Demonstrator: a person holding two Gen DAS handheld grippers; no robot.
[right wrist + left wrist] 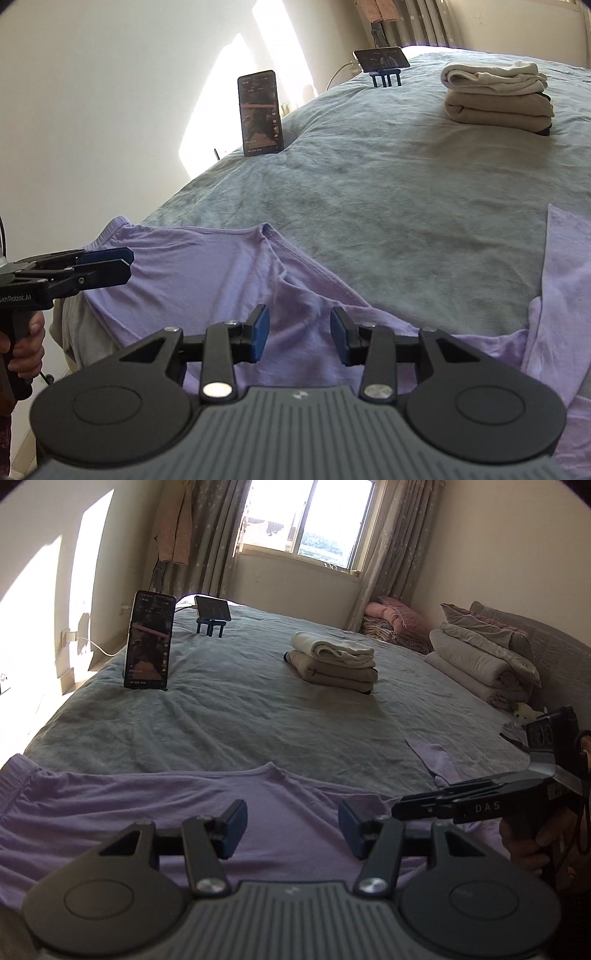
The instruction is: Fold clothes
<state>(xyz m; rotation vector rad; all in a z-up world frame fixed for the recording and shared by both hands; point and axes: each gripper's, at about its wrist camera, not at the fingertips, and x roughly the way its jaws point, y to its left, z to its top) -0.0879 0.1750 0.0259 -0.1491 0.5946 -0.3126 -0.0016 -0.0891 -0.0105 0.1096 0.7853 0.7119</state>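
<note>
Lilac garment [155, 805] spread along near edge of grey bed [240, 709], sleeve [565, 266] trailing at 3 o'clock. Left gripper [291, 827] and right gripper [299, 334] both parted, nothing between pads. Bed centre open. Folded stack [334, 661] at 1 o'clock, phone [149, 640] at 10 o'clock; wall close past left edge, probably.
</note>
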